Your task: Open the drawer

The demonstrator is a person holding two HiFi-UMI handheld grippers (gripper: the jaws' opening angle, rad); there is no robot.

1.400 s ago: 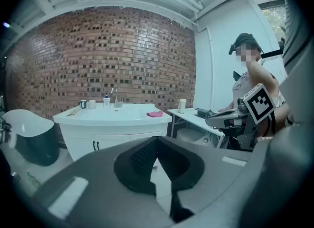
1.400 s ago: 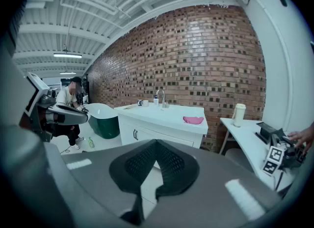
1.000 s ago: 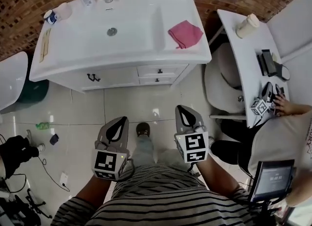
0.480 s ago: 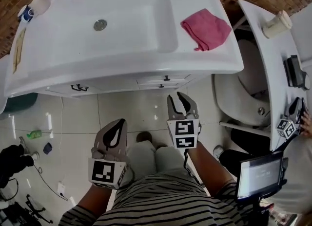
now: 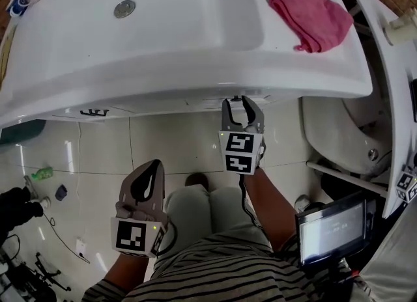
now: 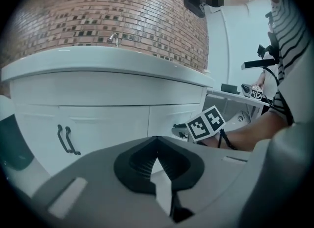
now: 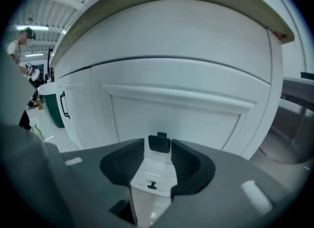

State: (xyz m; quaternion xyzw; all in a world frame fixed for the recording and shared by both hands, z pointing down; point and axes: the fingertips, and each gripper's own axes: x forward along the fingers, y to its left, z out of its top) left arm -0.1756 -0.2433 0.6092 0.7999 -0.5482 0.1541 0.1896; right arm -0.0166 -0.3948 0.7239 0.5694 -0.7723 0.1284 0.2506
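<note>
white vanity front [image 7: 86, 114] — drawer [image 7: 186, 111] is faced squarely, its dark handle [image 7: 158, 142] seen between the right gripper's [image 5: 242, 109] opening jaws (not pinched). handle to be centred before closing, then drawn straight out. left gripper [image 5: 154, 167] pressed together.

A crumpled pink cloth [image 5: 311, 14] lies right of the white ceramic sink basin [image 5: 182, 30]. A round metal drain [image 5: 124, 9] sits inside it.

1. A bathroom corner: a white washbasin [image 5: 163, 34] with a tap [image 6: 114, 39] sits on a white cabinet [image 6: 98, 119] against a brick-tile wall [image 6: 122, 20], over a glossy tiled floor [image 5: 176, 151].
2. It doubles as a work room: a screen [image 5: 329, 230] and loose floor cables [image 5: 62, 232] sit alongside.
</note>
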